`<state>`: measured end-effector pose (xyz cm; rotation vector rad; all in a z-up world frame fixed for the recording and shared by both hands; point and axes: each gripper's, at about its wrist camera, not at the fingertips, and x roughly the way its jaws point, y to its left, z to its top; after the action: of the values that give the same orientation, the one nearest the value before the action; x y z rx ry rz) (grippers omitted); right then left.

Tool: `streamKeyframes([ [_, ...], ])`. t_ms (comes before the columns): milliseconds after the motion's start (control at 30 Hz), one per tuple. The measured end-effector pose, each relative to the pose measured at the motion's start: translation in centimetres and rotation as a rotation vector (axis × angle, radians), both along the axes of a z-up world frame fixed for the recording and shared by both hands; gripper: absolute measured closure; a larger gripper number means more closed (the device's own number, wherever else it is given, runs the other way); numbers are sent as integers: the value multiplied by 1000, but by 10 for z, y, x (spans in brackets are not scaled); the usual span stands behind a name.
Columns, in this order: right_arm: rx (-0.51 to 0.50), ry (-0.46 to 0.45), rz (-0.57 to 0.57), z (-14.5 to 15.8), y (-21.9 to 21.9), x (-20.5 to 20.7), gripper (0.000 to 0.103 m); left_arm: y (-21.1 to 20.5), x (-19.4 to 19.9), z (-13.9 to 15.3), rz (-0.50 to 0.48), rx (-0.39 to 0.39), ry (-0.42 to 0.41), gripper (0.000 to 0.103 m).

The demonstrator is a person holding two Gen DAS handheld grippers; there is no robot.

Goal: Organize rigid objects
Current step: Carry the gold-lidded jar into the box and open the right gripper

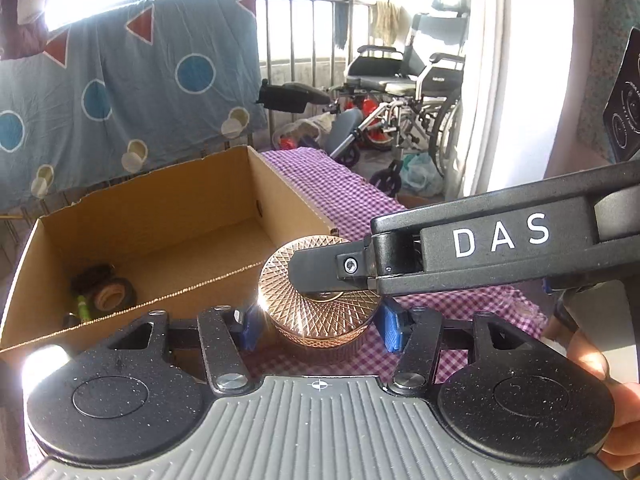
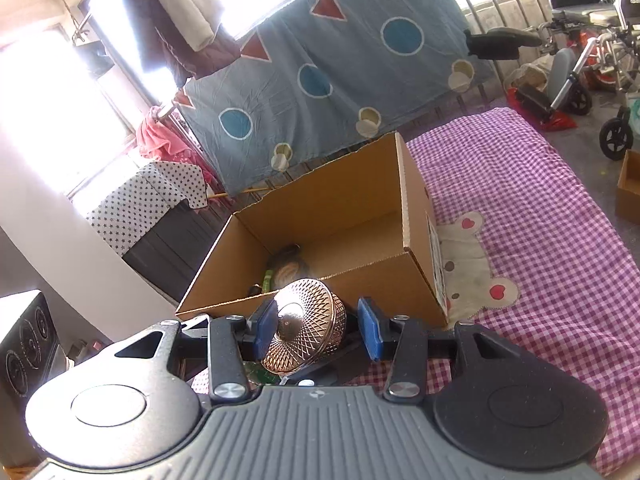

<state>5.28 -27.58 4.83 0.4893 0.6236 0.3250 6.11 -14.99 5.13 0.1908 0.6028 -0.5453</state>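
Observation:
A round rose-gold tin (image 1: 320, 304) with a cross-hatched lid sits between the blue pads of my left gripper (image 1: 318, 326), which stand wide at its sides with a small gap on the right. My right gripper comes in from the right and reaches over the tin's top (image 1: 316, 272). In the right wrist view the tin (image 2: 304, 336) lies tilted between the pads of my right gripper (image 2: 320, 330), against the left pad, with a gap to the right pad. An open cardboard box (image 1: 168, 216) stands just behind, also in the right wrist view (image 2: 340, 224).
The box holds tape rolls (image 1: 108, 288) and a green item (image 1: 84, 306) in its left corner. It stands on a purple checked cloth (image 2: 540, 220) with a bear patch (image 2: 472, 264). A wheelchair (image 1: 416, 92) and a blue hanging sheet (image 1: 120, 92) are behind.

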Motion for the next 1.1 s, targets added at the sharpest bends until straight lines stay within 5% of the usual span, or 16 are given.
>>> streamKeyframes([
  [167, -30, -41, 56, 32, 9, 46, 55, 4, 38, 25, 43, -8, -20, 47],
  [300, -48, 24, 114, 37, 17, 111, 55, 10, 97, 29, 99, -16, 74, 47],
  [667, -33, 291, 233, -19, 38, 275, 54, 34, 226, -21, 260, 80, 364, 47],
  [1100, -35, 384, 272, -68, 59, 327, 55, 52, 267, -54, 377, 116, 518, 42],
])
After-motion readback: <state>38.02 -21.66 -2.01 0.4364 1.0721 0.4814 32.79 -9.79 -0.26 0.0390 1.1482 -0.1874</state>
